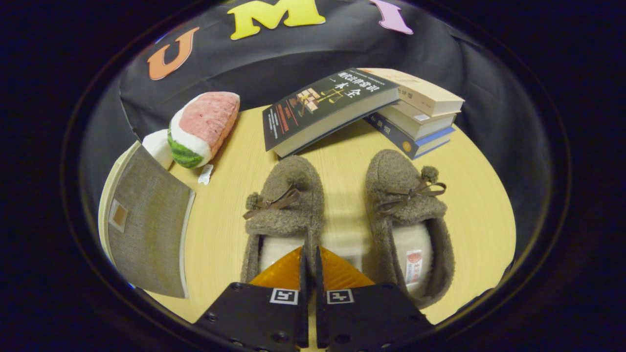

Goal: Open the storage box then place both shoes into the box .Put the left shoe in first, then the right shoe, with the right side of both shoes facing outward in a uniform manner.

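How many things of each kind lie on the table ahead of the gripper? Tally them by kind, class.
Shoes: 2, left and right
Books: 4, one leaning on a stack of three
Plush watermelon slice: 1
Storage box: 1
Total: 8
Gripper: fingers shut, empty.

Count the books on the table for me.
4. One dark-covered book leans on a stack of three beyond the right shoe. More could be hidden behind. The gripper is shut on the left shoe's inner rim.
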`<state>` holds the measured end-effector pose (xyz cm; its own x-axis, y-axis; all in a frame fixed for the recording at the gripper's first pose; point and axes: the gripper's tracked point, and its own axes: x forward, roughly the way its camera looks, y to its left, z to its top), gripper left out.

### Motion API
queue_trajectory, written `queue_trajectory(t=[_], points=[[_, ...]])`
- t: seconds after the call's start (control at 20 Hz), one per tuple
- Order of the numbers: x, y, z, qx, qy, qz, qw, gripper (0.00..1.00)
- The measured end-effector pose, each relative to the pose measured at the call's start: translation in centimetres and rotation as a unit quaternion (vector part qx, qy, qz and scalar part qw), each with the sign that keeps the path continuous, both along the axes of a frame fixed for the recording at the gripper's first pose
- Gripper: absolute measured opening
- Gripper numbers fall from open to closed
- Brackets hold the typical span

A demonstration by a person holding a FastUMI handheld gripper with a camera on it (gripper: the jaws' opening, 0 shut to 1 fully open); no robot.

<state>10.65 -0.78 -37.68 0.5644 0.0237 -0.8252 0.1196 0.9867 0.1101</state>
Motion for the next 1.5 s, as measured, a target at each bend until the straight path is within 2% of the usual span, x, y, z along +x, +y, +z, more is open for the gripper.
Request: queue_trajectory(t=[0.05, 0.1, 0.25, 0.45, 0.7, 0.9, 1.15, 1.5], points=[[0.0, 0.0, 0.4, 0.012, 0.000, -0.011, 1.000, 0.07], [-0.2, 0.1, 0.5, 0.028, 0.007, -0.020, 0.999, 0.00], [-0.3, 0.7, 2.0, 0.071, 0.004, -0.052, 0.996, 0.00], [-1.3, 2.0, 5.0, 0.103, -0.011, -0.070, 0.992, 0.00], [-2.3, 5.1, 11.3, 0.145, -0.055, -0.087, 0.984, 0.00], [-2.6, 9.7, 17.5, 0.192, -0.088, -0.095, 0.973, 0.00], [-1.9, 16.9, 22.5, 0.208, -0.122, -0.071, 0.968, 0.00], [-1.6, 28.5, 21.1, 0.220, -0.101, -0.025, 0.970, 0.00]])
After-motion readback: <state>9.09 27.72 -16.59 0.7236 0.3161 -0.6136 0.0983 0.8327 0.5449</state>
